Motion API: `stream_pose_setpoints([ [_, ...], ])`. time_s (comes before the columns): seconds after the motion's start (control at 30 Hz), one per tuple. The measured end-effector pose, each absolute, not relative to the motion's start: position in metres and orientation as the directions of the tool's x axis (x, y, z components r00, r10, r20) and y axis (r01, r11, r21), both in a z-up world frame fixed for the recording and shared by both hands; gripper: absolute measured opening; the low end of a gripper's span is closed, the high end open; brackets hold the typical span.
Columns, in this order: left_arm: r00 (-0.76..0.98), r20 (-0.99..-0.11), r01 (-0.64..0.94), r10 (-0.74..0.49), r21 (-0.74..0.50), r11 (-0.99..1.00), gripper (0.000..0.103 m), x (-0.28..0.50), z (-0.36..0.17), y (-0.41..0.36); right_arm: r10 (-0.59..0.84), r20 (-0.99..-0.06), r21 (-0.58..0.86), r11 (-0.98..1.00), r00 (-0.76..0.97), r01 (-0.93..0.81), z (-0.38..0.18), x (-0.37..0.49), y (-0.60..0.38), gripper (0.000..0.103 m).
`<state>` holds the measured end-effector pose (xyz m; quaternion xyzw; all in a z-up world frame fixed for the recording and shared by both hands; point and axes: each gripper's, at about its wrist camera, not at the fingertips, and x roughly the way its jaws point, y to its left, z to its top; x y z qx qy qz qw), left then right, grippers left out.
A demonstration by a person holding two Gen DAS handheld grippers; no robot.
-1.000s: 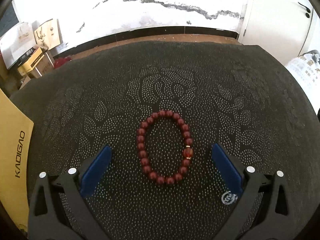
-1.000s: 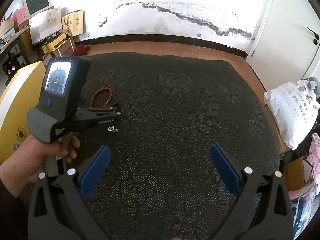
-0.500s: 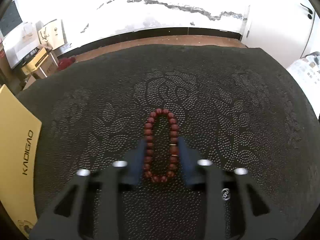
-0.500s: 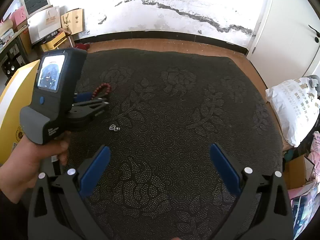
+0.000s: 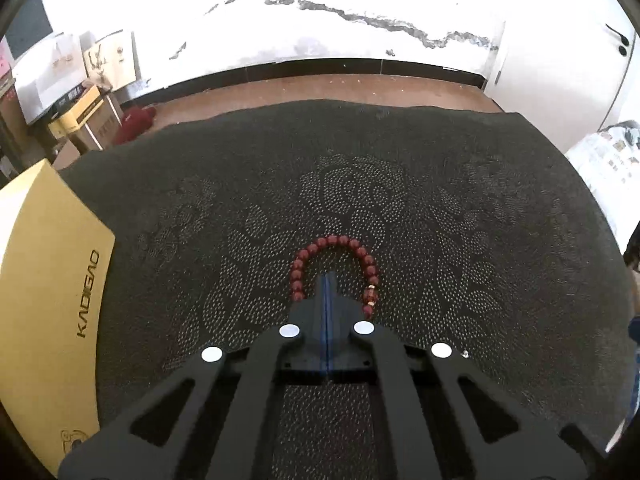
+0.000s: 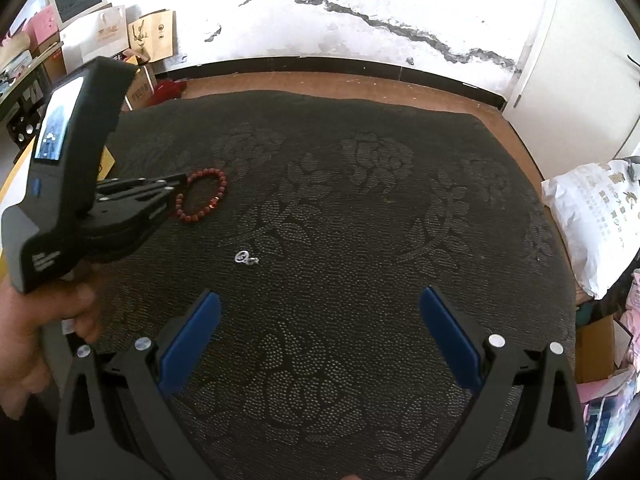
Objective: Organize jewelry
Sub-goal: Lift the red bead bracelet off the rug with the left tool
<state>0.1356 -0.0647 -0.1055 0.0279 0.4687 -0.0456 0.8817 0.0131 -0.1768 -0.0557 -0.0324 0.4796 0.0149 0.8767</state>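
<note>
A bracelet of dark red beads (image 5: 338, 242) shows in the left wrist view. My left gripper (image 5: 327, 280) is shut on its near part, and the far loop sticks out past the fingertips over the dark patterned cloth (image 5: 440, 208). In the right wrist view the left gripper (image 6: 176, 186) holds the red bead bracelet (image 6: 204, 196) at the left, above the cloth. A small silver piece of jewelry (image 6: 246, 257) lies on the cloth in front of my right gripper (image 6: 320, 320), which is open and empty.
A yellow cardboard box (image 5: 44, 292) marked KADIGAO lies at the left edge of the cloth. Boxes and bags (image 6: 120, 36) stand by the far wall. A white sack (image 6: 592, 216) lies off the right edge. Wood floor (image 6: 320, 84) runs behind the cloth.
My left gripper has gone from wide open around the bracelet to shut on its near beads and has lifted it a little. The right gripper has stayed open and almost still.
</note>
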Motion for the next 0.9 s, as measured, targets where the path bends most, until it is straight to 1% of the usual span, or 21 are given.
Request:
stream_pose_setpoints([
  [0.1, 0.572, -0.819, 0.109, -0.044, 0.023, 0.994, 0.000, 0.129, -0.096, -0.060, -0.005, -0.844, -0.045, 0.997, 0.537, -0.061, -0.058, 0.017, -0.173, 0.096],
  [0.23, 0.588, -0.805, 0.115, -0.082, -0.017, 0.993, 0.000, 0.124, -0.080, -0.049, -0.008, -0.847, -0.047, 0.997, 0.531, -0.062, -0.061, 0.020, -0.169, 0.096],
  [0.3, 0.576, -0.809, 0.140, -0.115, -0.041, 0.989, 0.000, 0.126, -0.085, -0.048, -0.012, -0.850, -0.051, 0.997, 0.527, -0.060, -0.063, 0.021, -0.168, 0.096],
  [0.4, 0.535, -0.835, 0.146, -0.127, -0.057, 0.988, 0.001, 0.135, -0.106, -0.048, -0.013, -0.851, -0.052, 0.997, 0.526, -0.060, -0.063, 0.020, -0.168, 0.096],
  [0.47, 0.531, -0.841, 0.138, -0.109, -0.041, 0.990, 0.002, 0.139, -0.117, -0.050, -0.015, -0.848, -0.056, 0.997, 0.530, -0.061, -0.062, 0.020, -0.168, 0.096],
  [0.5, 0.532, -0.839, 0.144, -0.111, -0.040, 0.989, 0.007, 0.141, -0.120, -0.052, -0.014, -0.846, -0.055, 0.997, 0.534, -0.061, -0.061, 0.020, -0.169, 0.096],
  [0.53, 0.532, -0.838, 0.150, -0.118, -0.044, 0.988, 0.019, 0.143, -0.123, -0.052, -0.014, -0.844, -0.054, 0.997, 0.537, -0.058, -0.060, 0.019, -0.171, 0.096],
  [0.57, 0.536, -0.834, 0.150, -0.130, -0.058, 0.987, 0.027, 0.145, -0.125, -0.052, -0.013, -0.843, -0.052, 0.997, 0.538, -0.056, -0.060, 0.019, -0.173, 0.096],
  [0.63, 0.548, -0.825, 0.125, -0.134, -0.077, 0.989, 0.064, 0.148, -0.125, -0.048, -0.011, -0.841, -0.048, 0.997, 0.540, -0.055, -0.059, 0.019, -0.175, 0.096],
  [0.67, 0.542, -0.828, 0.111, -0.142, -0.097, 0.989, 0.069, 0.150, -0.126, -0.046, -0.011, -0.840, -0.047, 0.997, 0.542, -0.054, -0.058, 0.019, -0.177, 0.096],
  [0.7, 0.522, -0.837, 0.091, -0.161, -0.133, 0.987, 0.070, 0.152, -0.130, -0.041, -0.007, -0.840, -0.042, 0.998, 0.542, -0.053, -0.057, 0.019, -0.177, 0.096],
  [0.73, 0.514, -0.842, 0.090, -0.166, -0.139, 0.986, 0.070, 0.153, -0.132, -0.040, -0.003, -0.841, -0.039, 0.998, 0.542, -0.055, -0.056, 0.019, -0.179, 0.096],
  [0.8, 0.536, -0.834, 0.118, -0.133, -0.081, 0.990, 0.070, 0.152, -0.132, -0.047, 0.001, -0.836, -0.037, 0.998, 0.548, -0.059, -0.053, 0.018, -0.181, 0.096],
  [0.87, 0.545, -0.830, 0.131, -0.117, -0.054, 0.990, 0.068, 0.150, -0.133, -0.052, 0.003, -0.834, -0.035, 0.998, 0.551, -0.058, -0.051, 0.017, -0.183, 0.096],
  [0.9, 0.554, -0.828, 0.126, -0.083, -0.015, 0.992, 0.053, 0.149, -0.133, -0.055, 0.004, -0.833, -0.033, 0.998, 0.553, -0.056, -0.051, 0.016, -0.185, 0.096],
])
